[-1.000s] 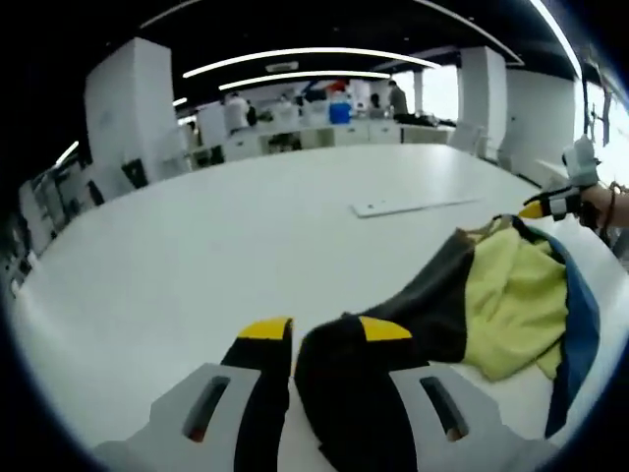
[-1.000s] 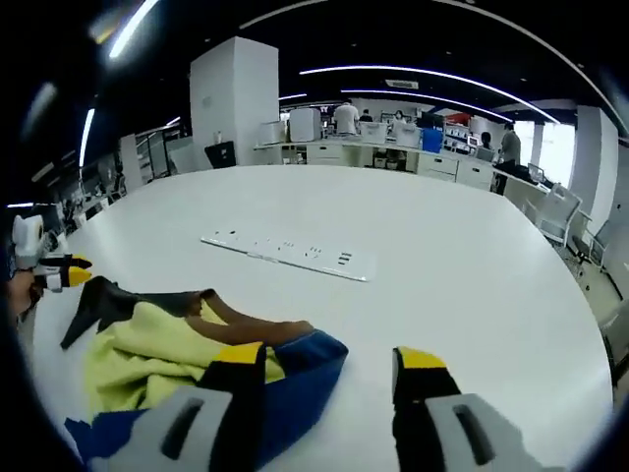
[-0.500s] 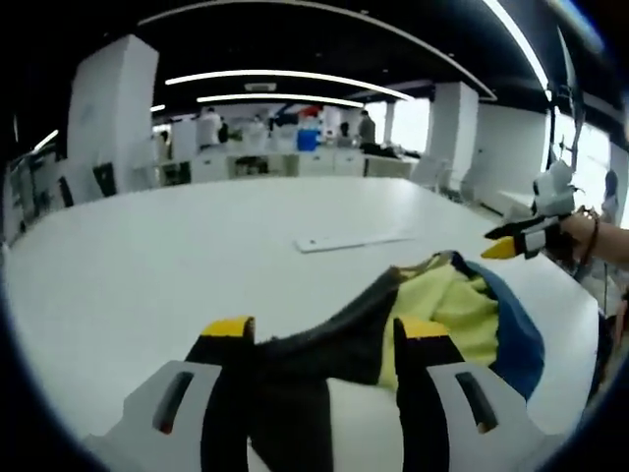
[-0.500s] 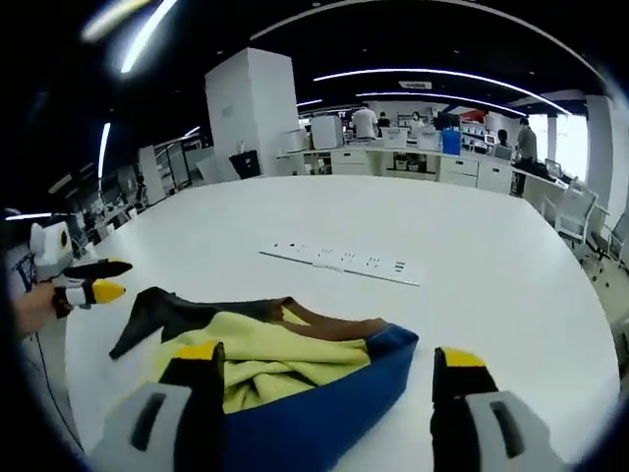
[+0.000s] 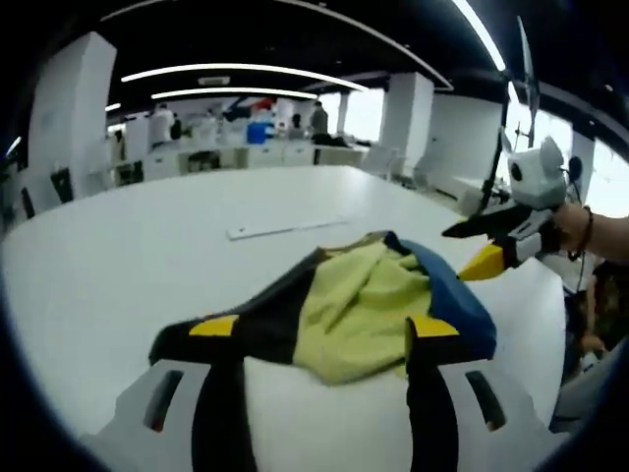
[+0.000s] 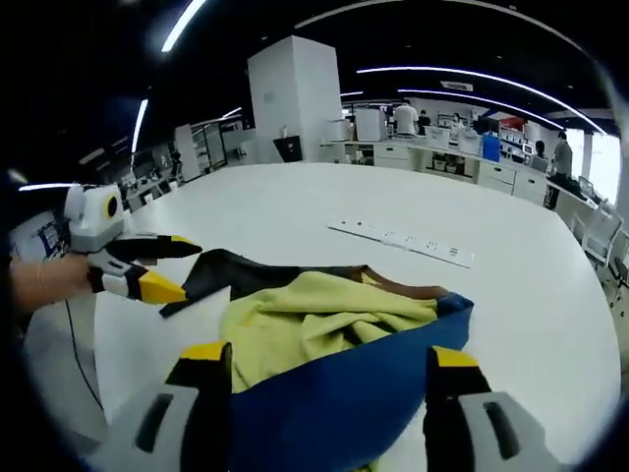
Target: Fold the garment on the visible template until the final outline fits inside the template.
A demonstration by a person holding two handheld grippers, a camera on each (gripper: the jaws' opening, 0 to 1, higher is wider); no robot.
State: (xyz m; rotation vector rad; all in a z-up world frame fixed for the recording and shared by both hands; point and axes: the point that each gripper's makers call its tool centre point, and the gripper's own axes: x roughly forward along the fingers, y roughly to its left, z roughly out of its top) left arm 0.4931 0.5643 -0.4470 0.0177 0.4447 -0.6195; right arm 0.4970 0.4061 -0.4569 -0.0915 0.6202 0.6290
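A crumpled garment (image 5: 359,300), yellow with black and blue parts, lies in a heap on the white table (image 5: 128,256). My left gripper (image 5: 323,326) stands open just before the heap, its jaws to either side of the near edge and nothing pinched. In the right gripper view the same garment (image 6: 324,320) shows its blue part nearest. My right gripper (image 6: 328,354) is open, its jaws wide on either side of the blue cloth. The left gripper (image 6: 147,267) comes in from the left, jaws apart, by the black cloth. The right gripper (image 5: 486,246) shows open beside the blue edge.
A long white strip (image 5: 285,228) lies flat on the table beyond the garment, and appears again as the strip (image 6: 403,241) with small markings. White pillars, desks and several people stand far behind. A hand (image 5: 590,231) holds the right gripper.
The left jaws stand much wider apart than a second ago, when black cloth lay against one of them. Both views have swung round, and the whole heap now lies ahead of each gripper.
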